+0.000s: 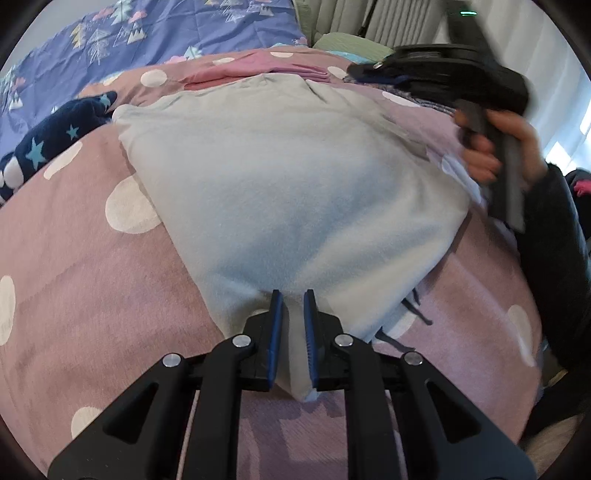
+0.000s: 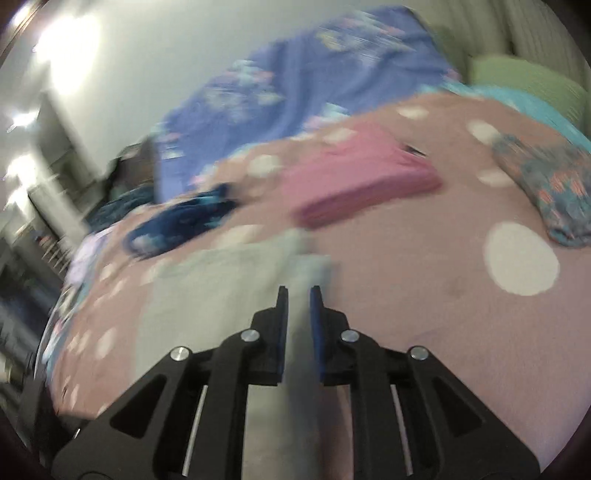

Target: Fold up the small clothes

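Left wrist view: nearest the lens, the left tool (image 1: 293, 295) has its blue pads drawn narrow and pinching the near corner of a pale blue-grey garment (image 1: 288, 177), whose tip hangs out below the pads. That garment lies spread flat on a bed under a pink cover with white dots (image 1: 92, 266). At the garment's right edge a hand (image 1: 495, 147) in a dark sleeve grips the handle of the right tool, which is blurred. To the left, beside the garment, lies a navy piece with light stars (image 1: 55, 140). Just beyond the garment's far edge sits a folded pink stack (image 1: 258, 70), and behind that a blue-violet quilt with tree prints (image 1: 147, 33).

Right wrist view, heavily blurred: the right tool (image 2: 298, 291) shows a narrow gap between its pads, with a strip of the pale garment running through it; whether the pads press on the cloth I cannot tell. Farther off lie the pink stack, the navy piece to the left, and a patterned teal cloth (image 2: 550, 188) at right.
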Motion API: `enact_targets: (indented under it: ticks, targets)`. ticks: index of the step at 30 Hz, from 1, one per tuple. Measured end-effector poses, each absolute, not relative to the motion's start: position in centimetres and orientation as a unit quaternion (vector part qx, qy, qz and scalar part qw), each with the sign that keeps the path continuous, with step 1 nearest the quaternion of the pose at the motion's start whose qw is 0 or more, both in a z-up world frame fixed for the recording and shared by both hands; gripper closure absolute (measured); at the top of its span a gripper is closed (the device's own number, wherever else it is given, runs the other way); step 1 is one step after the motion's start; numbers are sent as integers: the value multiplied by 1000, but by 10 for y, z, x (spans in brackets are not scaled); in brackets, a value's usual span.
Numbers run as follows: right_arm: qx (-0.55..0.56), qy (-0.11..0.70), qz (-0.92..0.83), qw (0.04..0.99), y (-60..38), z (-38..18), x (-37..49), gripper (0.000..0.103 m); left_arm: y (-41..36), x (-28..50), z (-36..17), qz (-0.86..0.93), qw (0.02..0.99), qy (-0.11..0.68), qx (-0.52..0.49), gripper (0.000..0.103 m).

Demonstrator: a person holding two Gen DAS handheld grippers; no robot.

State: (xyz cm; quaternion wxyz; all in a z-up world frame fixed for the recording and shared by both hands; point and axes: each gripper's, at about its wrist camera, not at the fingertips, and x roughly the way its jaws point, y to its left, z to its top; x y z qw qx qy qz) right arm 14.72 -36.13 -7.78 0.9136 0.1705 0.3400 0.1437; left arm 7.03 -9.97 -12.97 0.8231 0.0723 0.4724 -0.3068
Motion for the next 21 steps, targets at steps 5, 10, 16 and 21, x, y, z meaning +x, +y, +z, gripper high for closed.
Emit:
enact_targets:
  ticks: [5, 10, 16, 21]
  targets:
    - [46, 369, 173, 912, -311, -85, 122, 70, -79, 83, -88, -342, 833, 434, -17, 90]
    - [32, 406, 152, 901, -309, -115, 125, 55, -76, 124, -118, -241, 852, 463, 27, 41]
    - [107, 395, 175, 895, -349, -85, 141, 43, -60, 148, -137, -243, 841, 483, -31, 27]
    - [215, 487, 210, 820, -370, -132, 184, 65, -60, 177, -137, -254, 832, 490, -51, 26]
